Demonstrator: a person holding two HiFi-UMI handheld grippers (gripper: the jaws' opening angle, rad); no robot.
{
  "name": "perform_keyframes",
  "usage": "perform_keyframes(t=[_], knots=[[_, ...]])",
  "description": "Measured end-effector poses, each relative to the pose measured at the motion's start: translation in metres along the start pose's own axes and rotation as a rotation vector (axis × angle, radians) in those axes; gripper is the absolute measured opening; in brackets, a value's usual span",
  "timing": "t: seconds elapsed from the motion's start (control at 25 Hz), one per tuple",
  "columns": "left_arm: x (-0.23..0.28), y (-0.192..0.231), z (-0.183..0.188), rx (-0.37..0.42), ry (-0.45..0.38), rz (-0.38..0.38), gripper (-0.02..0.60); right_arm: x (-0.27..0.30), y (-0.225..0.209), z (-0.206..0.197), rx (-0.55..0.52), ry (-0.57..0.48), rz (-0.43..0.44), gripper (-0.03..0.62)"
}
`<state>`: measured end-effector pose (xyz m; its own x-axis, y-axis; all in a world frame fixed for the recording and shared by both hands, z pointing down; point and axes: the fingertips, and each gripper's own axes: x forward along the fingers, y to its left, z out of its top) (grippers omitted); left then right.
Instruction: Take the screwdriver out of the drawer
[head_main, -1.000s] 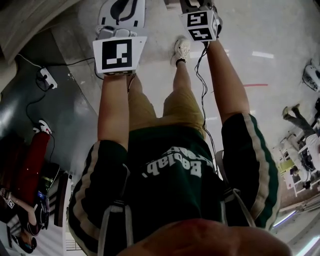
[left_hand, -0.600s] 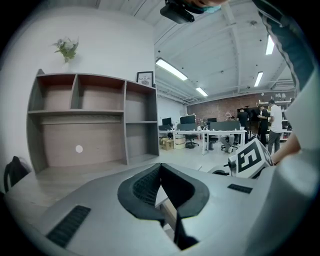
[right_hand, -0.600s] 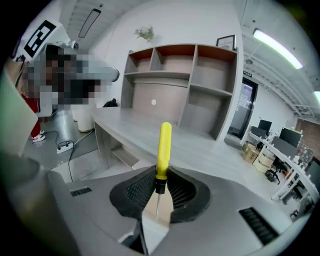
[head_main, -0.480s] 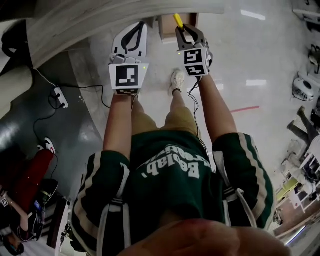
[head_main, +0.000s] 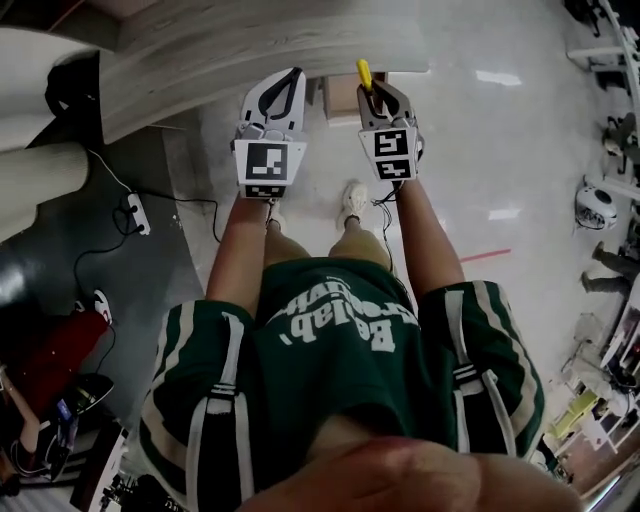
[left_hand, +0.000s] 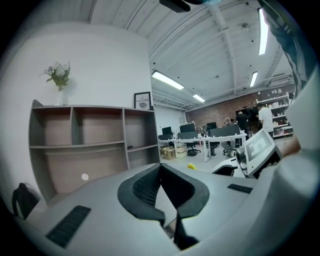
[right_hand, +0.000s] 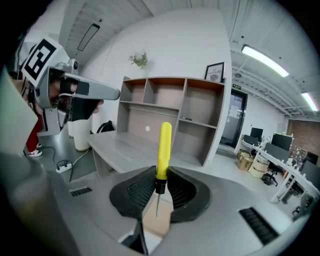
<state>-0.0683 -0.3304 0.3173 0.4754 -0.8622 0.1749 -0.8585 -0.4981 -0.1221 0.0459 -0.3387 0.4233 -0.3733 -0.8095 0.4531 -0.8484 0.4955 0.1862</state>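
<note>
The right gripper (right_hand: 159, 184) is clenched on the screwdriver (right_hand: 163, 149). Its dark pads press on the bottom of the yellow handle and the black collar. The handle stands upright above the jaws, and the thin metal shaft points down into the gap between them. In the head view the right gripper (head_main: 374, 92) is held out ahead of the person, and the screwdriver's yellow handle (head_main: 364, 73) pokes past the jaw tips, clear of any surface.

Just beside it, the left gripper (left_hand: 161, 169) is closed, its jaw tips meeting with nothing between them. In the head view it (head_main: 285, 92) sits level with the right one.

Beyond the jaws are a grey desk (right_hand: 122, 147) and an open shelf unit (right_hand: 175, 115). A framed picture (right_hand: 215, 72) and a small plant (right_hand: 139, 60) stand on top of the shelf unit.
</note>
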Motion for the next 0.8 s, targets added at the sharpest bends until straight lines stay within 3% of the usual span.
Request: perform_keyframes(t=[0.44, 0.8], knots=[[-0.024, -0.014, 0.056, -0.008, -0.06, -0.02, 0.018, -0.07, 0.005, 0.09, 0.022, -0.159, 0.005, 0.086], [-0.045, -0.015, 0.087, 0.051, -0.067, -0.009, 0.018, -0.118, -0.006, 0.138, 0.049, -0.27, 0.009, 0.086]])
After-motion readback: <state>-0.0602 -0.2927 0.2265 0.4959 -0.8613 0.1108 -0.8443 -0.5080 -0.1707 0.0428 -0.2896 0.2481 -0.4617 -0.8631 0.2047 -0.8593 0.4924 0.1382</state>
